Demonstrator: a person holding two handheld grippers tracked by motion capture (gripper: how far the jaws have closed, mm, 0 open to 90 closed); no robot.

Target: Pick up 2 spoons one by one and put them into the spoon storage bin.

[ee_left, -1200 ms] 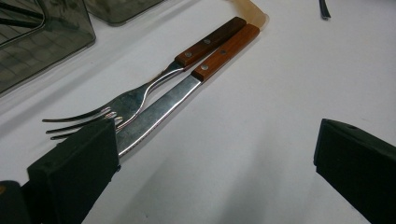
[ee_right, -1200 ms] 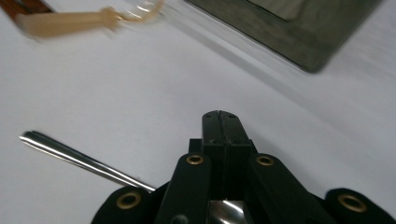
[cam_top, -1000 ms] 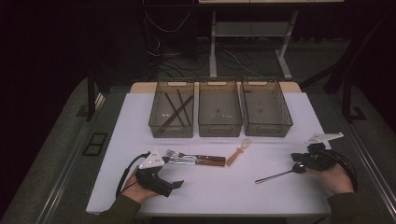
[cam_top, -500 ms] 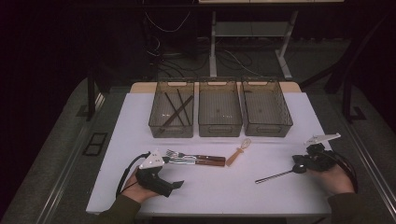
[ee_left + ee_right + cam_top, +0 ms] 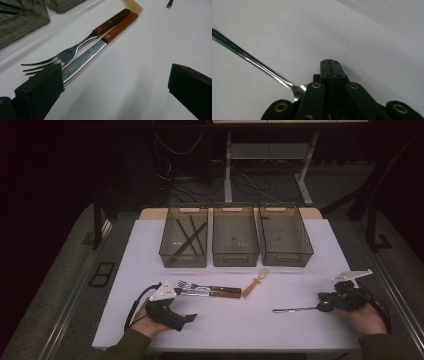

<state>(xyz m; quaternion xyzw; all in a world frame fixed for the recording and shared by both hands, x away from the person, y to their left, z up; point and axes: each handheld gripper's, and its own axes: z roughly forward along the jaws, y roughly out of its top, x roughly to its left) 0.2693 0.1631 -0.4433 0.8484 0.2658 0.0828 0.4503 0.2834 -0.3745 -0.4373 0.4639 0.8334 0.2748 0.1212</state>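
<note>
I see my left gripper (image 5: 176,292) beside the fork (image 5: 200,285) and knife (image 5: 212,294) near left; my right gripper (image 5: 326,306) sits at the spoon (image 5: 296,309).

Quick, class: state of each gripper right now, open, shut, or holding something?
Left gripper: open, holding nothing, one jaw beside the fork and knife.
Right gripper: shut, nothing between its jaws; the metal spoon lies beside it.
</note>
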